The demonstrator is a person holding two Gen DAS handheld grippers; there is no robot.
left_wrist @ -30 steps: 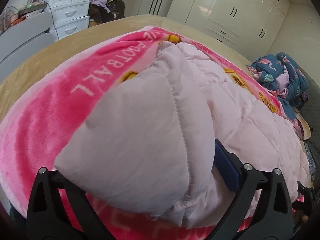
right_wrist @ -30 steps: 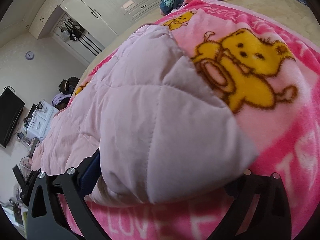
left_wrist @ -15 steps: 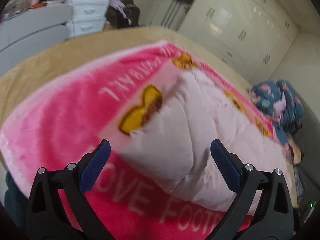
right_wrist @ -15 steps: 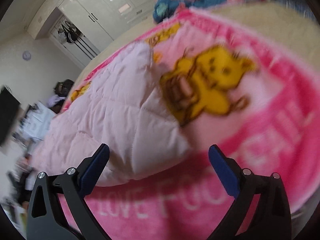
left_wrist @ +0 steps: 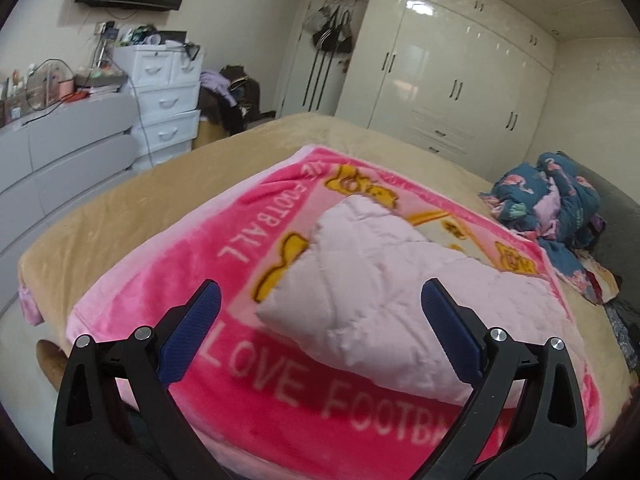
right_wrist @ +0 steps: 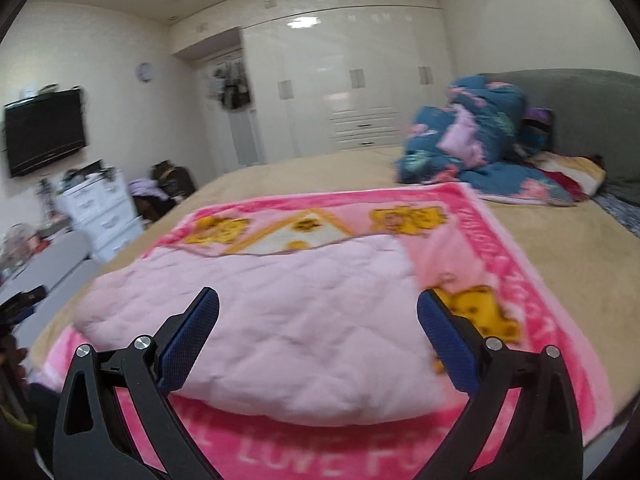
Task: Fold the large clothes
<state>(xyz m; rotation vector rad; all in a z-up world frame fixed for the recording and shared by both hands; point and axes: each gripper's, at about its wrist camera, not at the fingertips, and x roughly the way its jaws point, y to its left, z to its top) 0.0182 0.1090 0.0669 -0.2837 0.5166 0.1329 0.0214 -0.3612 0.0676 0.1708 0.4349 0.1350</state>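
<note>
A pale pink quilted garment (left_wrist: 384,292) (right_wrist: 292,320) lies folded on a bright pink cartoon blanket (left_wrist: 160,280) (right_wrist: 500,248) spread over the bed. My left gripper (left_wrist: 318,300) hangs open above and short of the garment's near left corner, with nothing between its blue pads (left_wrist: 192,332). My right gripper (right_wrist: 318,308) is also open, hovering over the near edge of the garment, its blue pads (right_wrist: 444,340) clear of the fabric.
A tan bedspread (left_wrist: 120,200) covers the bed. A heap of blue patterned clothes (left_wrist: 556,200) (right_wrist: 476,140) sits near the grey headboard (right_wrist: 592,120). White drawers (left_wrist: 164,96), a grey dresser (left_wrist: 60,168), a wall TV (right_wrist: 44,132) and white wardrobes (left_wrist: 448,80) line the room.
Both grippers let go of the garment's corners, opened wide and pulled back and up from the bed. The garment now rests flat on the blanket.
</note>
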